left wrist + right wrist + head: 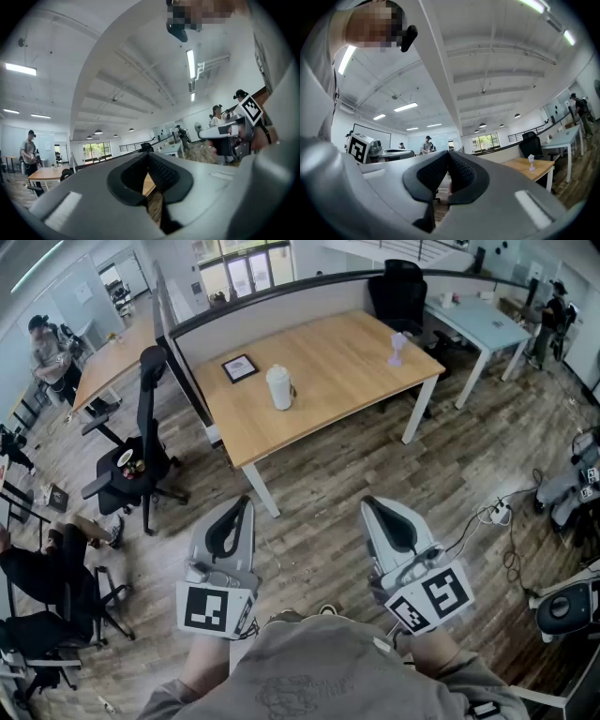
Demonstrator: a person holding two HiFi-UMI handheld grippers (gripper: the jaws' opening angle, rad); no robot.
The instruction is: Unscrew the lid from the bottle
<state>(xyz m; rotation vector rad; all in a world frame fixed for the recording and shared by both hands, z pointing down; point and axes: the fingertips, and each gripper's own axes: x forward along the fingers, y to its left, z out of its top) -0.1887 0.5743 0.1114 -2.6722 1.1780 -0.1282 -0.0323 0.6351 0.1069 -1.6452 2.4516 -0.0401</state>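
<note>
White bottle (279, 388) upright on wooden table (337, 357), 12 o'clock, well apart from grippers. Left gripper (246, 504) and right gripper (367, 504) both clenched, empty. Bottle likely light, rigid, slick: clamp body, twist lid (277, 372).

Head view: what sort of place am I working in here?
Most likely an open-plan office: long wooden desks split by a grey divider screen, with black swivel chairs on a wood-look floor.

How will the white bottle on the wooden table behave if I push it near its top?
The white bottle stands upright and is taller than wide, so a high push would probably tip it. On the smooth wooden table, a low push would more likely slide it. It looks rigid; how full it is can't be seen.
</note>
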